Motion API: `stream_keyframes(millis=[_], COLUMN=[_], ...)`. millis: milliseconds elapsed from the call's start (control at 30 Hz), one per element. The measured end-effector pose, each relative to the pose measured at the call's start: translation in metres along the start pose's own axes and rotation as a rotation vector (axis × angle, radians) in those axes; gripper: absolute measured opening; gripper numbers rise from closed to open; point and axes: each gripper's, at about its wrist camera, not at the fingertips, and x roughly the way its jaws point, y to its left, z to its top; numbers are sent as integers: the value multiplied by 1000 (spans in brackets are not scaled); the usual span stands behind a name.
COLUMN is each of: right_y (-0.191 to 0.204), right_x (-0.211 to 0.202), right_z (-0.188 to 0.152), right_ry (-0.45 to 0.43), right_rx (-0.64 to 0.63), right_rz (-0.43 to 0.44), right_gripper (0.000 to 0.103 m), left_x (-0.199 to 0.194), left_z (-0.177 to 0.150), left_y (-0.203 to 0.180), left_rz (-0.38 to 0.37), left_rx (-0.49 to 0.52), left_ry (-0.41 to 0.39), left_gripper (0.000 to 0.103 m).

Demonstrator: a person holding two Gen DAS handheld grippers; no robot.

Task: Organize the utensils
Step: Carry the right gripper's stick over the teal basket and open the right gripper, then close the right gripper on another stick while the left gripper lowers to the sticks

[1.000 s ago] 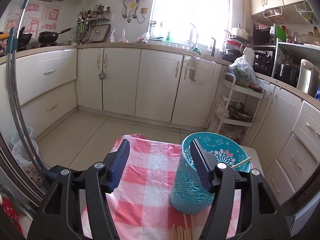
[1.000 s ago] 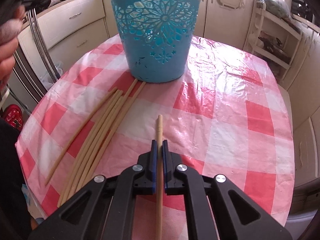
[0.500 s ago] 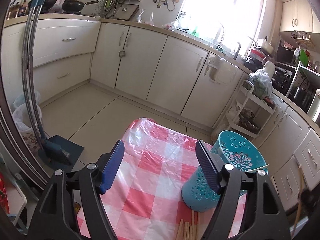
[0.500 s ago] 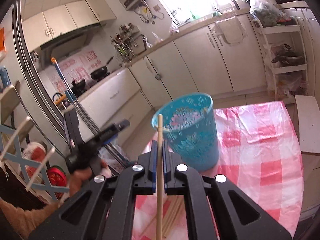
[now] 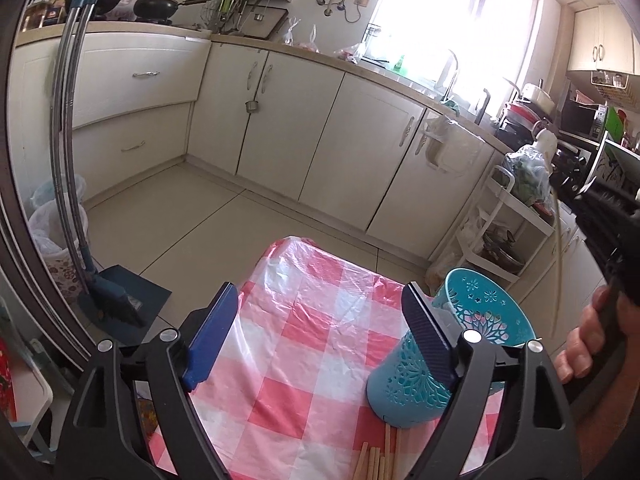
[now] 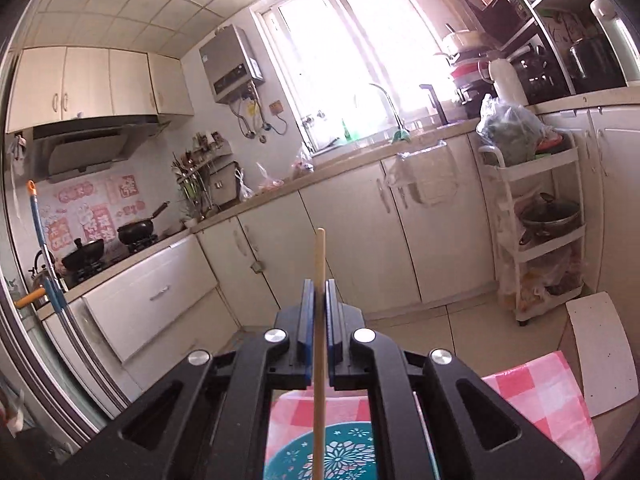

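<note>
Lifted off the pink-checked plastic-covered surface [image 5: 304, 344] since the earlier frame, the pale wooden chopstick [image 6: 319, 320] now hangs upright, clamped in the right gripper [image 6: 319, 304] jaws directly above the teal perforated plastic holder [image 6: 340, 456]; the left gripper [image 5: 320, 332] (nearer the holder, just left of it) is opening its jaws on nothing.

The left wrist view looks from close above the table [image 5: 304, 320], slightly down, toward the cabinets [image 5: 372, 152]. The right wrist view faces almost level. Both share the window [image 6: 360, 48] and blue basket [image 6: 340, 456].
</note>
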Motion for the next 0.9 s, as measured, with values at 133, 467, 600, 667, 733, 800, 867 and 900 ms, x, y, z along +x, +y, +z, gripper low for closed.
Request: stream_keyframes(millis=[133, 467, 600, 667, 733, 800, 867, 900], right_y=[-8, -8, -10, -12, -12, -10, -9, -10], right_x=[1, -4, -42, -67, -93, -112, -115, -110], right_z=[-11, -28, -29, -31, -40, -61, -97, -117], right_ry=[23, 124, 110, 99, 105, 152, 284, 363], right_rx=[-30, -83, -107, -104, -121, -137, -157, -164], right_rz=[-22, -5, -1, 3, 0, -7, -10, -14], right_gripper=[6, 6, 7, 8, 8, 8, 8, 8], left_x=[1, 5, 9, 9, 9, 11, 12, 13], left_z=[1, -3, -6, -7, -8, -10, -13, -15], left_y=[2, -3, 1, 3, 4, 6, 7, 8], left_rz=[-8, -11, -5, -2, 6, 12, 15, 20], left_rx=[-5, 15, 5, 5, 6, 9, 10, 12], left_ry=[8, 30, 50, 54, 56, 70, 88, 100], left_gripper=[80, 82, 82, 83, 84, 85, 85, 85])
